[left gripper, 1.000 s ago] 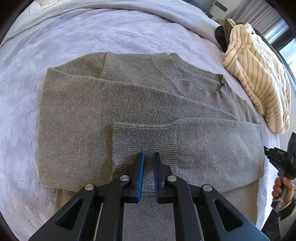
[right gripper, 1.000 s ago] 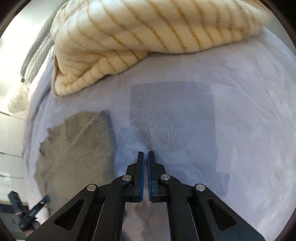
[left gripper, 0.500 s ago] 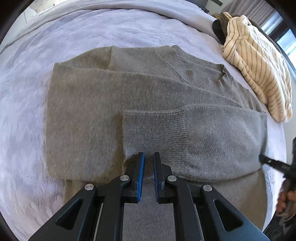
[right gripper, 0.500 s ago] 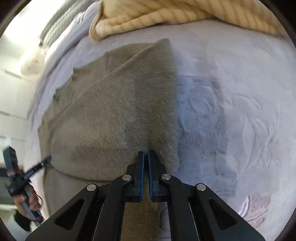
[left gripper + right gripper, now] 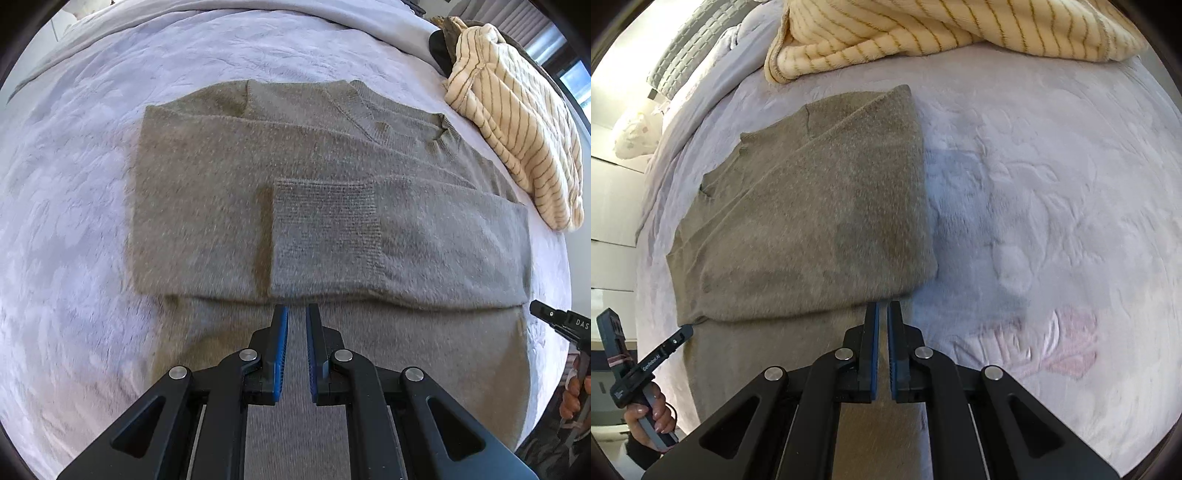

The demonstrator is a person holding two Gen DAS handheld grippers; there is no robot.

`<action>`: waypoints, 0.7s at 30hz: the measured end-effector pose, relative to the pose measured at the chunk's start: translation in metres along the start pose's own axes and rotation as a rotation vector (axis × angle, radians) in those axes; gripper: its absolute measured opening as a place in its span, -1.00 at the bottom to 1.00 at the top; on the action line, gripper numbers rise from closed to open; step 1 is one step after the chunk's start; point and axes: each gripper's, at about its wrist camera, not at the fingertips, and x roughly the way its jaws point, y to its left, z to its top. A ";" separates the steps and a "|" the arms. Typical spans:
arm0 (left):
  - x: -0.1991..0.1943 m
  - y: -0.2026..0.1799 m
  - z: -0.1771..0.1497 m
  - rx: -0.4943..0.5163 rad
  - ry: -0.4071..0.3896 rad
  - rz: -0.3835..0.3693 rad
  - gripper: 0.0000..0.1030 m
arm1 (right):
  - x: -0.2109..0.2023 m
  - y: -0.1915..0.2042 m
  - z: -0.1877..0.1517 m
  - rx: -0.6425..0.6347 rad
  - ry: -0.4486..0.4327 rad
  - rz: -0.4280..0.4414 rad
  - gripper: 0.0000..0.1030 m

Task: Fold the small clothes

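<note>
Looking down from the left wrist, the left tool (image 5: 296,314) hangs over a grey-brown knitted sweater (image 5: 207,206) spread flat on a bed covered by a pale lilac embossed blanket (image 5: 66,229). Its blue-padded fingers (image 5: 281,347) stand closed, a narrow slit between them, with nothing pinched; the tips sit just short of the lower edge of the folded-in sleeves. Both sleeves lie across the chest, and the ribbed cuff (image 5: 327,210) of the upper one rests near the middle of the garment. The V-neck collar (image 5: 410,125) points toward the far right, close to a cream striped garment (image 5: 517,133) heaped at the bed's edge. At the right border the right tool (image 5: 561,325) shows as a dark tip just beside the sweater's side, with the person's hand (image 5: 574,391) below it. From the right wrist, the right tool (image 5: 882,310) is likewise closed and empty, its tips over the sweater (image 5: 812,206) near that garment's right edge, where the folded sleeve ends and the lower body begins. Bare blanket (image 5: 1052,184) fills the right half, with a pink flower pattern (image 5: 1067,343) low down. The cream striped garment (image 5: 923,33) lies beyond the sweater, apart from it. At lower left the left tool (image 5: 677,338) reaches the sweater's far edge, held by a hand (image 5: 652,415) with painted nails.
</note>
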 end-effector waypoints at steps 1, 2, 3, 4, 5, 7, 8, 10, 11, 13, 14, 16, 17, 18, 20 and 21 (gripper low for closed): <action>-0.002 0.000 -0.001 -0.001 -0.001 0.000 -0.79 | -0.002 0.001 -0.003 0.005 0.004 -0.001 -0.89; -0.005 0.001 -0.003 -0.001 -0.004 0.002 -0.79 | -0.003 0.002 -0.006 0.009 0.007 -0.001 -0.89; -0.008 0.000 -0.004 0.000 -0.007 0.006 -0.79 | -0.004 0.002 -0.008 0.013 0.009 0.000 -0.89; -0.011 0.001 -0.006 0.001 -0.010 0.011 -0.79 | -0.005 0.003 -0.011 0.018 0.013 -0.001 -0.89; -0.014 0.001 -0.007 -0.001 -0.008 0.012 -0.79 | -0.006 0.005 -0.012 0.022 0.017 0.000 -0.89; -0.017 0.004 -0.010 -0.007 0.001 0.010 -0.79 | -0.006 0.009 -0.016 0.029 0.026 0.001 -0.87; -0.019 0.004 -0.011 -0.009 0.007 0.011 -0.79 | -0.006 0.012 -0.017 0.030 0.030 0.002 -0.84; -0.022 0.005 -0.014 -0.011 0.013 0.023 -0.79 | -0.006 0.017 -0.020 0.031 0.034 0.002 -0.77; -0.023 0.005 -0.016 -0.013 0.016 0.029 -0.79 | -0.007 0.020 -0.021 0.028 0.036 0.003 -0.70; -0.025 0.005 -0.020 -0.020 0.026 0.033 -0.79 | -0.008 0.026 -0.023 0.024 0.040 0.001 -0.58; -0.027 0.005 -0.022 -0.021 0.029 0.032 -0.79 | -0.009 0.028 -0.025 0.023 0.040 0.002 -0.48; -0.029 0.003 -0.026 -0.016 0.035 0.042 -0.79 | -0.011 0.033 -0.027 0.018 0.040 0.001 -0.30; -0.030 0.002 -0.028 -0.012 0.037 0.048 -0.79 | -0.012 0.036 -0.028 0.014 0.039 -0.001 -0.21; -0.031 0.001 -0.029 -0.006 0.039 0.056 -0.79 | -0.013 0.038 -0.029 0.011 0.038 -0.001 -0.18; -0.034 0.000 -0.032 -0.002 0.040 0.061 -0.78 | -0.015 0.042 -0.031 0.004 0.040 0.000 -0.12; -0.035 0.001 -0.033 -0.002 0.040 0.061 -0.78 | -0.015 0.043 -0.032 0.001 0.042 0.000 -0.11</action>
